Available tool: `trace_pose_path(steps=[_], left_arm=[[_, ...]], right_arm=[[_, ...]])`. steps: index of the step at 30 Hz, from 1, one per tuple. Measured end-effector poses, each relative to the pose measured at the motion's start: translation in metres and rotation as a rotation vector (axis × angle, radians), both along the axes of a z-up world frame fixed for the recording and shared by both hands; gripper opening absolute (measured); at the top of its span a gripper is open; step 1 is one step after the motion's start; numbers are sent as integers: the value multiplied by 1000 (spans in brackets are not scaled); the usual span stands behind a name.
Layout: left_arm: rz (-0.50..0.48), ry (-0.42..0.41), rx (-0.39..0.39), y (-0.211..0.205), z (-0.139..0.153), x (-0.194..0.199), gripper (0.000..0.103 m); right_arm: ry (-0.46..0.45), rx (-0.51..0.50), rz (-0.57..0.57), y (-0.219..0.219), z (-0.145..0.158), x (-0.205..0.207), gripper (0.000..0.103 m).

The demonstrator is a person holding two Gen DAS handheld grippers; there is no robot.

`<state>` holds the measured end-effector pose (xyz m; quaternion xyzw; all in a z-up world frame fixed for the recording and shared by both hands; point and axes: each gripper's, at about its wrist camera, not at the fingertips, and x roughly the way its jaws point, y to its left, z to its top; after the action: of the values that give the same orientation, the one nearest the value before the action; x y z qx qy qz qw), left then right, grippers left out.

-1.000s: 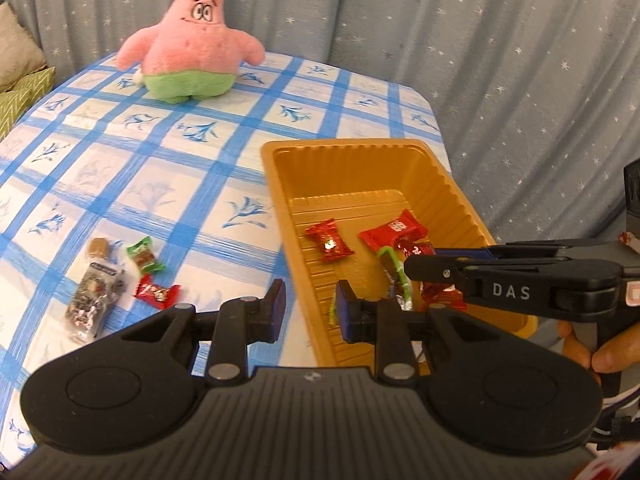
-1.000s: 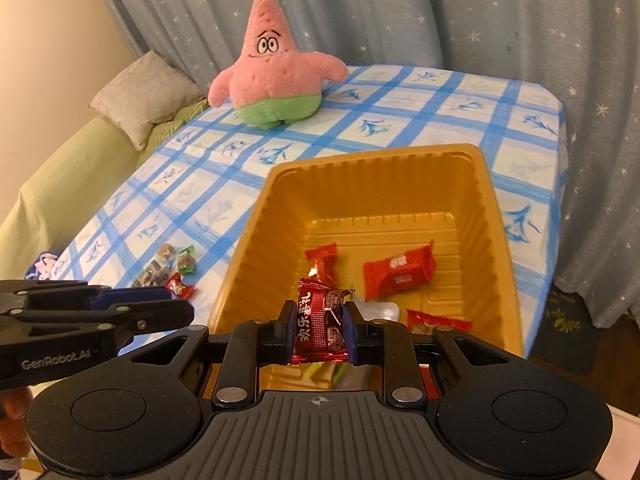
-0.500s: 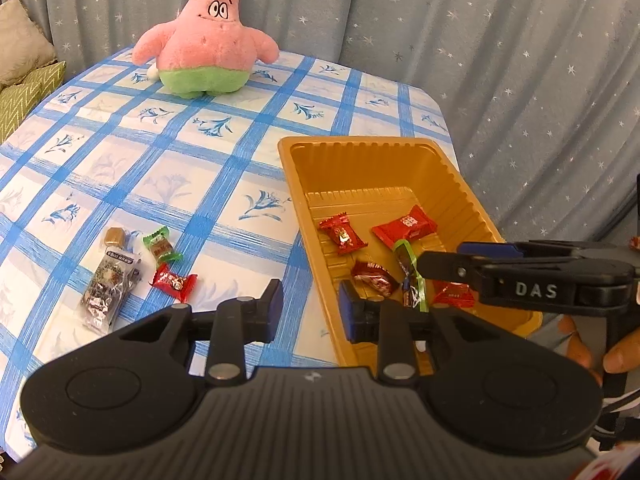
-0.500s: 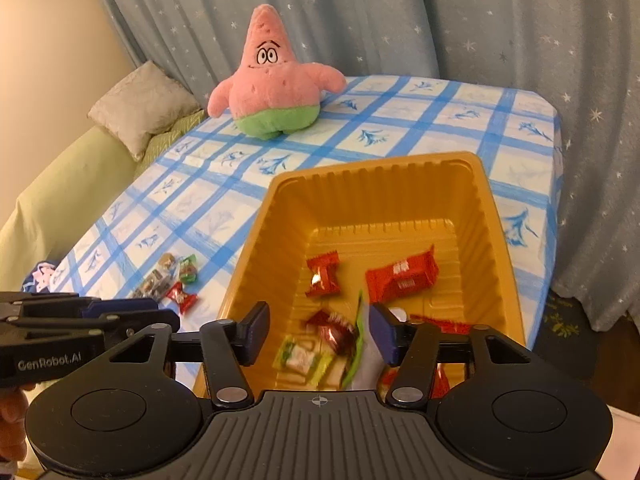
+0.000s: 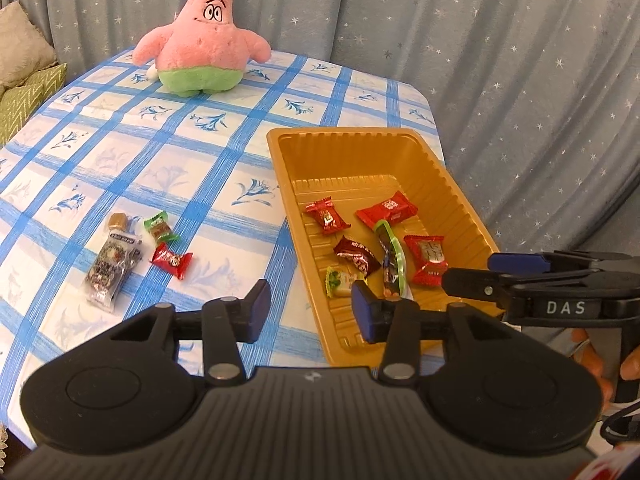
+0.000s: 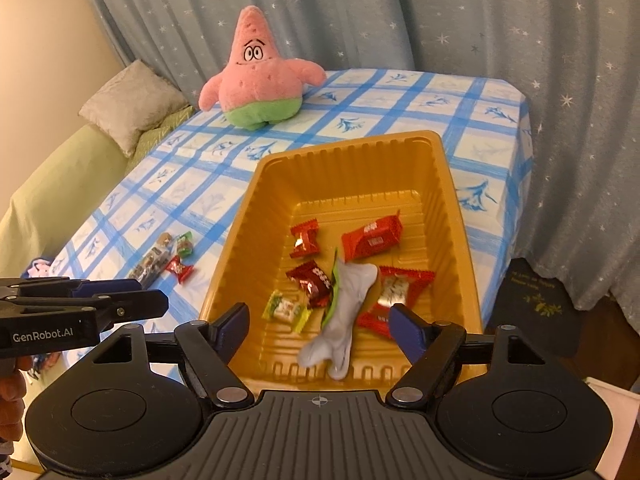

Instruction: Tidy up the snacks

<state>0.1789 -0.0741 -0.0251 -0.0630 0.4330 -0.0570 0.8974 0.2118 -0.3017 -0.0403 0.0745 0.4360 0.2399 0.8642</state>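
1. The tray (image 6: 448, 184) looks like thin moulded plastic, golden and faintly glossy, with ribbed walls.
2. The snack wrappers in it are shiny foil or film; the red packet (image 6: 372, 238) catches the light, and the dark red candy (image 5: 357, 255) looks crinkled and metallic.
3. The clear packet (image 5: 108, 266) on the table is transparent, glossy film.
4. The tablecloth (image 5: 200, 152) looks smooth and matt, printed in blue checks.
5. The star plush (image 5: 200, 40) is soft, fuzzy fabric.
6. The curtain (image 6: 480, 20) is matt woven cloth with small pale stars.
7. Both gripper bodies are matt black plastic, ribbed on top, with small bright metal pivot pins; the finger pads (image 6: 404, 326) look like dull blue rubber.
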Motion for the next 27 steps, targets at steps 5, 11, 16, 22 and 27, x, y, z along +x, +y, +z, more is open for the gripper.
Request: trace_pose_path(steps=[5, 11, 16, 22, 27], left_arm=[[7, -1, 5, -3, 2, -14, 44], [25, 1, 9, -3, 3, -33, 45], [52, 1, 11, 0, 4, -51, 46], [96, 1, 18, 6, 5, -70, 48], [140, -2, 28, 14, 7, -86, 48]], right_arm=[[-2, 0, 4, -4, 3, -16, 77], [-1, -4, 26, -3, 6, -33, 78], [0, 0, 60, 1, 8, -46, 78], [7, 5, 123, 13, 6, -59, 78], [10, 11, 183, 28, 5, -69, 78]])
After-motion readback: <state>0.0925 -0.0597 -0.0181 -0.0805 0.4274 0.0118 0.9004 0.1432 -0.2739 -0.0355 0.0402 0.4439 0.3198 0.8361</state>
